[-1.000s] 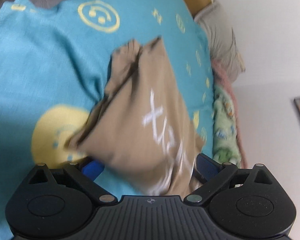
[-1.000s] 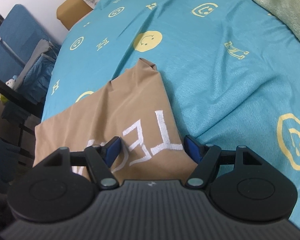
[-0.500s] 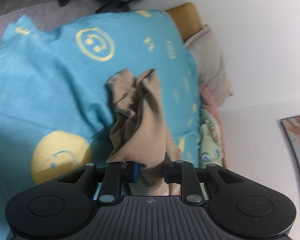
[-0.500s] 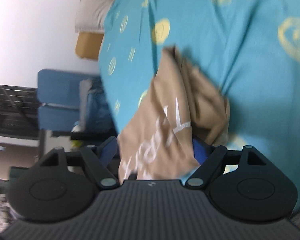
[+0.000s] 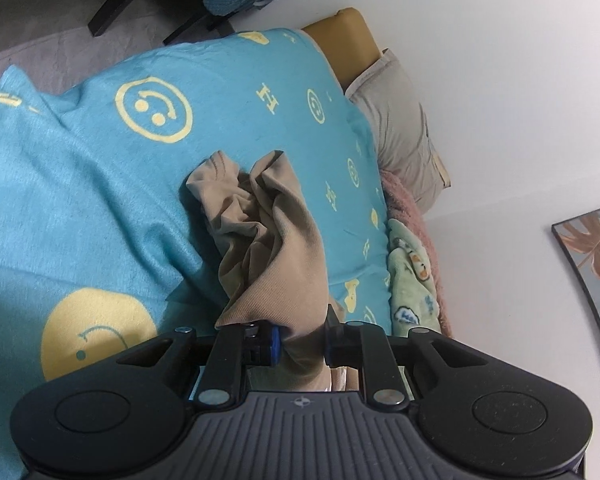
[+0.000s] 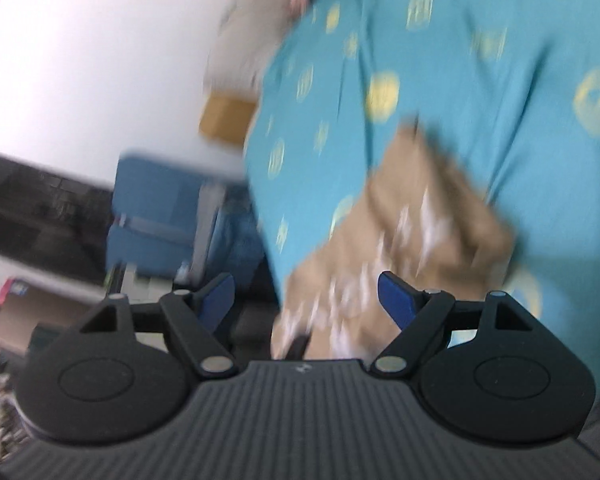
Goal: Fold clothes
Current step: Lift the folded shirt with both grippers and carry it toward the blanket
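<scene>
A tan garment (image 5: 276, 240) with white lettering hangs bunched over the blue smiley-print bedsheet (image 5: 80, 208). My left gripper (image 5: 300, 344) is shut on the garment's near edge and holds it lifted, the cloth trailing down to the bed. In the blurred right wrist view the same tan garment (image 6: 400, 240) lies in front of my right gripper (image 6: 306, 296), whose blue fingers (image 6: 396, 300) stand wide apart. The cloth passes between them without being pinched.
A grey pillow (image 5: 404, 128), a pink blanket (image 5: 408, 208) and a green patterned blanket (image 5: 412, 280) lie along the wall side of the bed. A tan headboard (image 5: 340, 40) and blue chairs (image 6: 160, 208) stand beyond the bed's edge.
My left gripper closed on the tan garment and lifted it, bunching the cloth. My right gripper swung away fast and stayed open; its view is now blurred.
</scene>
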`<state>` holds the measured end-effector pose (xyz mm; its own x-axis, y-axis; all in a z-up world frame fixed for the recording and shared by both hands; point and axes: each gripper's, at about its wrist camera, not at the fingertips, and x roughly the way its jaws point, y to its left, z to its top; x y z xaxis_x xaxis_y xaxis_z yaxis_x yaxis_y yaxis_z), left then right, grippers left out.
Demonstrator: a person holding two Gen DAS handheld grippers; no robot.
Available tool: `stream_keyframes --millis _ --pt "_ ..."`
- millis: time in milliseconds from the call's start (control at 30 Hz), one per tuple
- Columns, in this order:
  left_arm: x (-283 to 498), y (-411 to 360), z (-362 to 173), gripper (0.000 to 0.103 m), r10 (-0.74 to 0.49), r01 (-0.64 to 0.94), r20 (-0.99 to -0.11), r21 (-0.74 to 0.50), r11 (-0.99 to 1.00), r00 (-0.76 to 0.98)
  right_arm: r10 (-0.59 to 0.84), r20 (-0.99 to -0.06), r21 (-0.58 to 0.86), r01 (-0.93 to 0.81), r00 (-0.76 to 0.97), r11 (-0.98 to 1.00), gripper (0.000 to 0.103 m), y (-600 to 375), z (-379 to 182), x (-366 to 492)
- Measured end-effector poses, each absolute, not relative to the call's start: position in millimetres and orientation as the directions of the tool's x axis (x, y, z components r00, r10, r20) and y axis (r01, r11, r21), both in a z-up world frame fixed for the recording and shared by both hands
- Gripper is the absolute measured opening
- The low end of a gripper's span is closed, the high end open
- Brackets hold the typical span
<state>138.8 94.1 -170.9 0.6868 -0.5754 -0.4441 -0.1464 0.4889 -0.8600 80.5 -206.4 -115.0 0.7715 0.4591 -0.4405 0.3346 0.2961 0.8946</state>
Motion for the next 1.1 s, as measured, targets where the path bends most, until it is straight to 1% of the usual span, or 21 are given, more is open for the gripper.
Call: stream_keyframes --millis 100,133,200,267,367,433,467,533,600,633,700,767,900,1000,1100 --pt "137.1 96.3 -170.5 0.02 -0.573 -0.144 -0.435 -0.865 0.481 0.695 0.619 -0.421 0.898 0.401 0.663 0.182 0.082 -186.1 -156.4 96.5" --pt "138.9 96.6 -170.4 0.019 -0.572 -0.146 -0.429 -0.869 0.473 0.699 0.619 -0.441 0.884 0.434 0.65 0.175 0.082 -184.7 -166.5 98.8" --pt "140.0 99.4 -170.4 0.019 -0.572 -0.147 -0.42 -0.875 0.461 0.705 0.567 -0.493 0.858 0.475 0.66 0.194 0.082 -187.5 -175.4 98.6" --pt "140.2 100.4 -169.7 0.018 -0.567 -0.146 -0.415 -0.877 0.458 0.711 0.479 -0.527 0.846 0.49 0.702 0.213 0.081 -195.5 -174.6 93.9" --pt "140.7 101.9 -169.3 0.018 -0.564 -0.146 -0.405 -0.882 0.447 0.72 0.35 -0.548 0.836 0.516 0.76 0.186 0.081 -208.7 -172.0 89.3" --pt "141.6 102.0 -168.9 0.018 -0.562 -0.147 -0.401 -0.885 0.442 0.724 0.275 -0.567 0.824 0.528 0.777 0.206 0.08 -213.6 -168.5 87.8" --pt "141.8 102.0 -168.7 0.017 -0.559 -0.148 -0.401 -0.884 0.442 0.725 0.24 -0.579 0.814 0.533 0.779 0.23 0.071 -214.0 -166.0 87.7" --pt "142.1 101.2 -166.5 0.017 -0.554 -0.146 -0.404 -0.881 0.451 0.728 0.177 -0.596 0.794 0.542 0.783 0.276 0.066 -213.9 -161.7 87.4" --pt "142.3 99.8 -163.1 0.017 -0.549 -0.139 -0.408 -0.874 0.466 0.729 0.142 -0.607 0.777 0.545 0.782 0.315 0.045 -213.3 -159.3 88.0" --pt "141.5 98.9 -160.7 0.017 -0.547 -0.132 -0.411 -0.869 0.477 0.73 0.136 -0.611 0.77 0.546 0.78 0.331 0.041 -213.8 -159.1 88.9" --pt "138.4 98.8 -156.8 0.017 -0.546 -0.129 -0.409 -0.868 0.479 0.731 0.119 -0.606 0.764 0.534 0.787 0.362 0.028 -213.5 -153.9 86.7" --pt "133.4 99.6 -149.4 0.017 -0.546 -0.125 -0.406 -0.87 0.478 0.733 0.115 -0.579 0.777 0.504 0.807 0.378 0.025 -224.7 -142.7 72.4" --pt "115.8 98.8 -114.8 0.017 -0.565 -0.092 -0.388 -0.872 0.48 0.728 0.136 -0.527 0.816 0.455 0.839 0.356 0.024 -243.7 -116.4 48.7" --pt "103.0 87.3 -82.1 0.017 -0.609 -0.078 -0.386 -0.88 0.469 0.693 0.153 -0.492 0.838 0.419 0.857 0.349 0.024 -256.0 -87.5 23.2" --pt "93.9 68.7 -49.6 0.017 -0.653 -0.066 -0.394 -0.882 0.467 0.647 0.166 -0.477 0.853 0.409 0.863 0.325 0.024 -280.0 -63.3 -4.0"
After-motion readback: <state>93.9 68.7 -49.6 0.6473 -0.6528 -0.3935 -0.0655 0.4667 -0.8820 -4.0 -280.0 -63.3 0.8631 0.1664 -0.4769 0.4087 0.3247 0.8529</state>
